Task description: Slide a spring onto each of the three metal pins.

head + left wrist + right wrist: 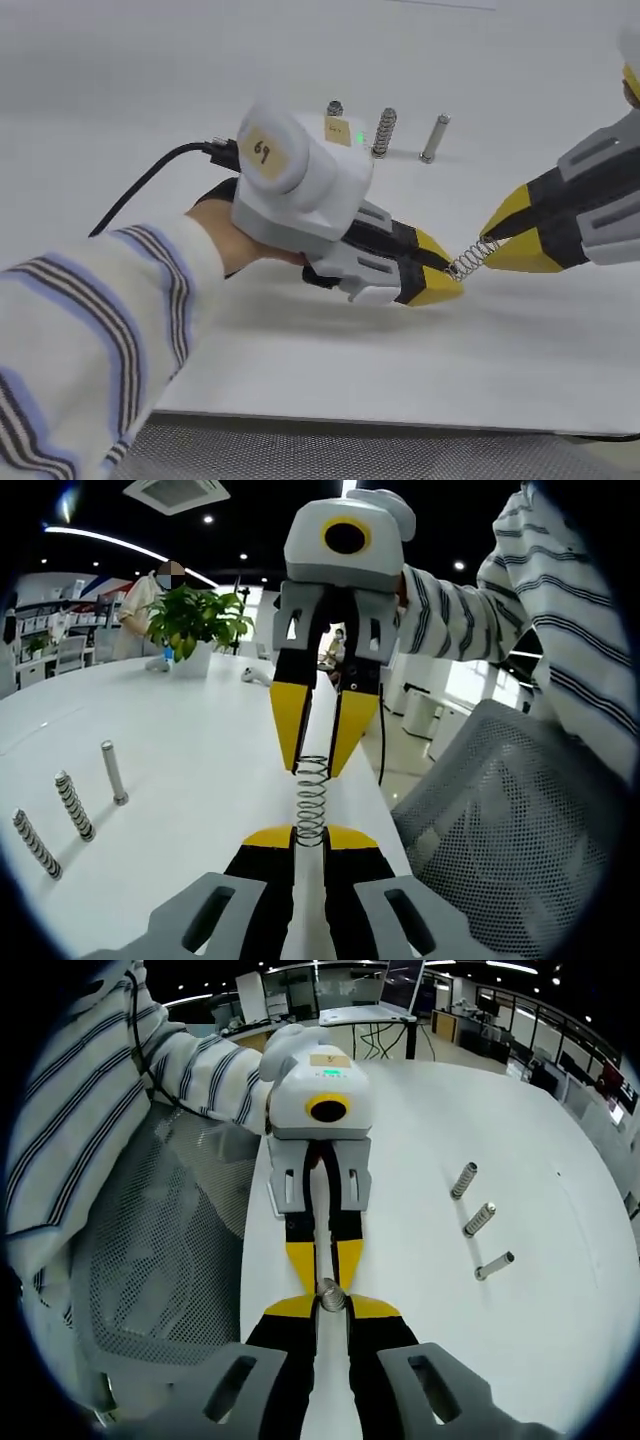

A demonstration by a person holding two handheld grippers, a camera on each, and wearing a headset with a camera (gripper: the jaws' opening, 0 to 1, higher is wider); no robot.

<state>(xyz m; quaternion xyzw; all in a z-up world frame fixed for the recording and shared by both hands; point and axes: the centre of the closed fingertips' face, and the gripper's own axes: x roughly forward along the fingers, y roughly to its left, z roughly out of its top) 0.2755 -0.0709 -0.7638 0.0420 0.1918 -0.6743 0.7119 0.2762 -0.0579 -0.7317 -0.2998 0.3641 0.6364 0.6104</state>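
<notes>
A loose spring [470, 258] spans the gap between my two grippers, just above the white table. My left gripper [443, 284] is shut on its near end, and my right gripper [493, 246] pinches the other end. In the left gripper view the spring [311, 800] rises from my left gripper [310, 837] up to the right gripper [312, 767]. In the right gripper view the spring [331, 1297] appears end-on at my right gripper [332, 1307]. Of the three pins at the back, two wear springs [384, 132] [334, 108]. The third pin [435, 138] is bare.
The white table [320, 360] ends in a near edge over a grey mesh chair [500, 810]. A black cable [150, 180] trails from the left gripper. A potted plant [195, 625] stands at the table's far end, with a person behind it.
</notes>
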